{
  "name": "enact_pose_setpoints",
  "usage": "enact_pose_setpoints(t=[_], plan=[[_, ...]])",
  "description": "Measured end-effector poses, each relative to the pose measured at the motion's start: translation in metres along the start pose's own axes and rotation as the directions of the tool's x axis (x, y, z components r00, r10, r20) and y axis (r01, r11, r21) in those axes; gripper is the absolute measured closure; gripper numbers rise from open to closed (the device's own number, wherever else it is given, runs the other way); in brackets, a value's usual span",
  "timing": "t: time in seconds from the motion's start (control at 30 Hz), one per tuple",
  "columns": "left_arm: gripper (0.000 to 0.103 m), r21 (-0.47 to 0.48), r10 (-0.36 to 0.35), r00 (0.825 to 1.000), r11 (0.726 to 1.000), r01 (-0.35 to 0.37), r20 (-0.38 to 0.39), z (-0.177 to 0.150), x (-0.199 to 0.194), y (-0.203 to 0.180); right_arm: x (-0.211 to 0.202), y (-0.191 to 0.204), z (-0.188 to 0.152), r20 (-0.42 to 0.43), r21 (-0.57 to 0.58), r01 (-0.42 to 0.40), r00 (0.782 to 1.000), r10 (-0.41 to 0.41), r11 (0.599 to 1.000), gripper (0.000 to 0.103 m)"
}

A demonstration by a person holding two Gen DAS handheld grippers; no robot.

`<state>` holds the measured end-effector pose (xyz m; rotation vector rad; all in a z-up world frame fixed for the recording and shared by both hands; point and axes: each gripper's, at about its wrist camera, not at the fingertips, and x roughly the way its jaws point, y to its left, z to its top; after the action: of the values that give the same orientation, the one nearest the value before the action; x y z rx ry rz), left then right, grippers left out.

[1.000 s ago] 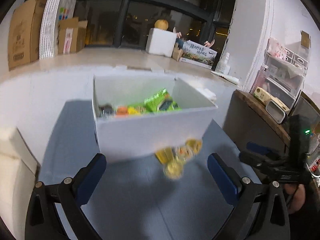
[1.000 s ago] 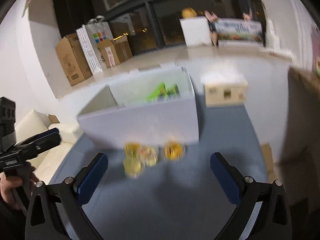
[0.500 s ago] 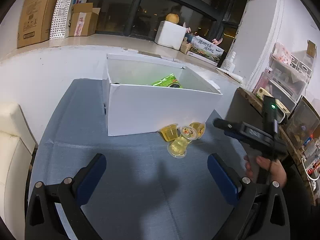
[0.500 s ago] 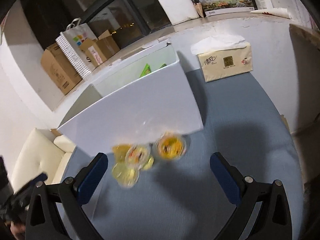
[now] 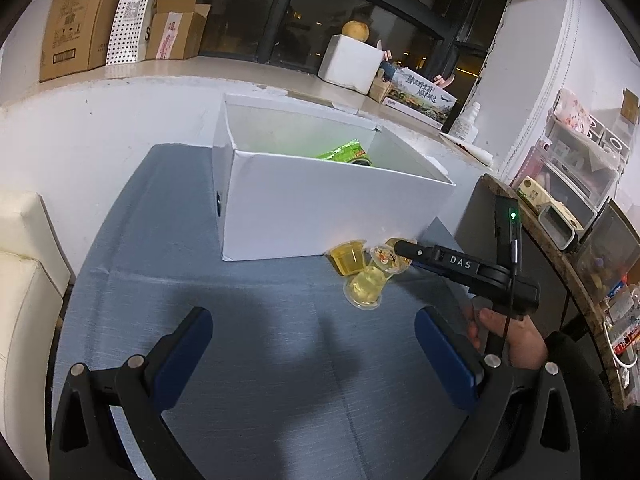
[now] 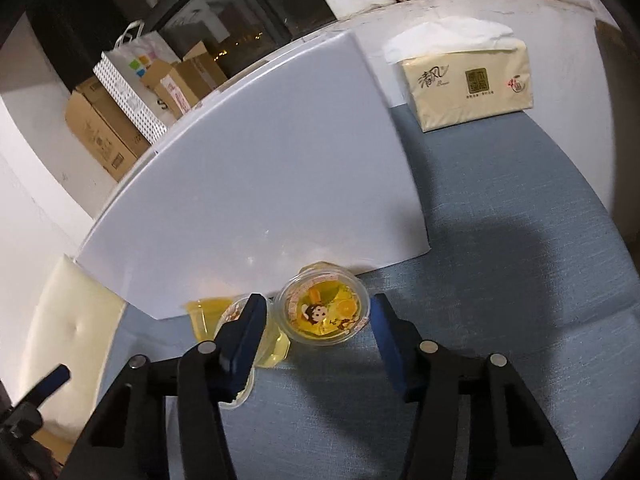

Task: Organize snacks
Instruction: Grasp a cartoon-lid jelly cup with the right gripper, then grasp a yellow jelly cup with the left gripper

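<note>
Right wrist view: right gripper [image 6: 316,316] has just been closing, its fingers [image 6: 248,328] narrowed around the jelly cup [image 6: 324,312] by the white box [image 6: 260,184], pads seemingly not pressing. Neighbouring cups [image 6: 208,316] crowd it; one could get knocked. Left gripper [image 5: 312,344] hangs wide, empty.

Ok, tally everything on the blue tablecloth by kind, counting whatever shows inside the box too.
Jelly cups: 4, clustered against the front of the box
White box: 1
Green snack packet: 1 showing over the box rim; anything deeper is hidden
Tissue pack: 1
Total: 7
</note>
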<state>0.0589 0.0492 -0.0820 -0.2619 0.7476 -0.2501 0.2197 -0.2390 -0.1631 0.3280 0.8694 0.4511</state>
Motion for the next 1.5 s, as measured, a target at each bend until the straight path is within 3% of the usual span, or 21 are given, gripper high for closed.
enact_pose_setpoints(t=[0.17, 0.3, 0.47, 0.63, 0.87, 0.9, 0.93, 1.0, 1.1, 1.27, 1.5], plan=[[0.000, 0.004, -0.021, 0.999, 1.000, 0.021, -0.025, 0.006, 0.018, -0.007, -0.011, 0.001, 0.001, 0.017, -0.016, -0.014, 1.000, 0.014, 1.000, 0.050], [0.000, -0.020, -0.056, 0.996, 0.998, 0.055, -0.067, 0.019, 0.052, -0.013, -0.032, 0.003, -0.001, 0.038, -0.025, -0.020, 0.999, 0.021, 0.999, 0.050], [0.000, -0.058, -0.048, 0.993, 0.997, 0.042, -0.109, 0.034, 0.100, -0.024, -0.069, 0.008, -0.013, 0.083, -0.070, -0.011, 0.996, 0.017, 0.997, 0.050], [0.000, -0.220, -0.017, 0.992, 0.975, -0.011, -0.122, 0.041, 0.135, -0.019, -0.096, 0.008, -0.026, 0.118, -0.066, -0.023, 0.993, 0.031, 0.998, 0.050], [0.001, -0.230, 0.061, 0.990, 0.969, -0.090, -0.129, 0.043, 0.156, -0.027, -0.107, -0.002, -0.035, 0.125, -0.040, -0.039, 0.991, 0.044, 0.998, 0.050], [0.004, -0.231, 0.069, 0.989, 0.968, -0.097, -0.128, 0.044, 0.158, -0.027, -0.106, -0.002, -0.035, 0.123, -0.037, -0.042, 0.991, 0.046, 0.998, 0.050], [0.018, -0.223, 0.073, 0.989, 0.970, -0.101, -0.130, 0.044, 0.160, -0.028, -0.106, -0.003, -0.035, 0.122, -0.035, -0.045, 0.991, 0.049, 0.998, 0.050], [0.029, -0.212, 0.100, 0.984, 0.968, -0.131, -0.150, 0.043, 0.162, -0.030, -0.106, -0.004, -0.036, 0.122, -0.034, -0.047, 0.991, 0.051, 0.998, 0.050], [0.051, -0.206, 0.078, 0.987, 0.973, -0.107, -0.143, 0.043, 0.161, -0.029, -0.104, -0.003, -0.037, 0.121, -0.035, -0.052, 0.991, 0.056, 0.998, 0.050], [0.051, -0.201, 0.063, 0.990, 0.976, -0.088, -0.130, 0.041, 0.153, -0.031, -0.105, 0.004, -0.038, 0.122, -0.052, -0.057, 0.990, 0.063, 0.997, 0.050], [0.051, -0.154, 0.033, 0.998, 0.987, -0.040, -0.045, 0.032, 0.113, -0.036, -0.114, 0.015, -0.039, 0.137, -0.081, -0.065, 0.988, 0.076, 0.995, 0.050]])
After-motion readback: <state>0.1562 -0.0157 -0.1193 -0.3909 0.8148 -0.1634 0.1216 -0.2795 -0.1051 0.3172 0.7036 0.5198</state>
